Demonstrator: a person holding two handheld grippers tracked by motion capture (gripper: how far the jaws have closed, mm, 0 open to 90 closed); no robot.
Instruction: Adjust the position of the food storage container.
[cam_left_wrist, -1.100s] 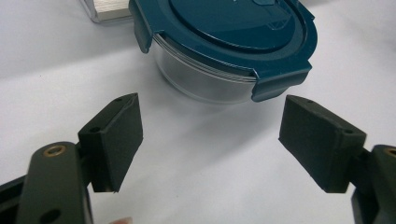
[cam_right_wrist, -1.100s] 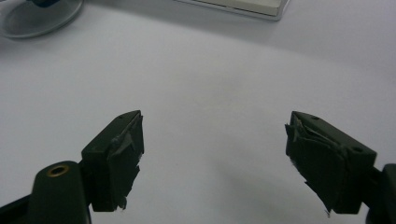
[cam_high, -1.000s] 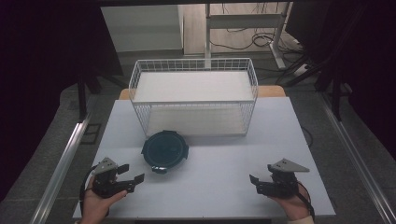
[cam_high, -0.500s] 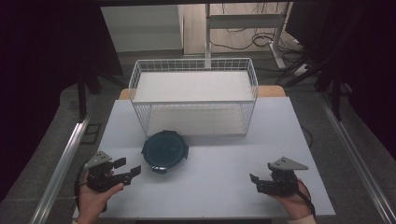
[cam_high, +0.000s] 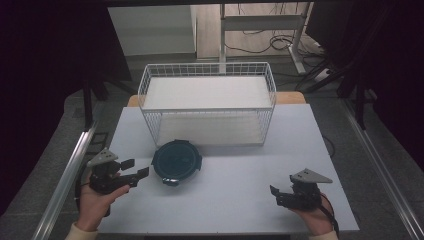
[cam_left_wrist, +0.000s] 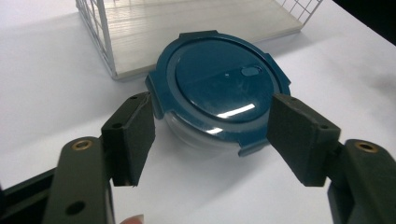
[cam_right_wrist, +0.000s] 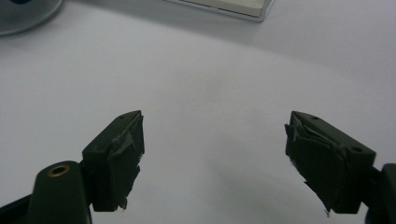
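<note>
- Table (cam_high: 230, 205): lying white and bare across the high view, bearing everything else.
- Basket (cam_high: 207, 102): standing at 12 o'clock on the table, wire walls upright, holding nothing visible.
- Container (cam_high: 176, 161): sitting just at 6 o'clock of the basket's front wall, apart from it, blue lid (cam_left_wrist: 222, 81) clipped on over a clear bowl.
- Left gripper (cam_high: 136, 168): hovering at 9 o'clock of the container, jaws apart and having just been closing, flanking the lid in the left gripper view without touching.
- Right gripper (cam_high: 276, 195): resting at 4 o'clock, well apart from the container, jaws apart on nothing.
- Risk, judging from here: closing on the lid's tabs instead of the bowl, likely slipping or popping a clip; pushing forward before gripping, shoving the container into the basket wall.
</note>
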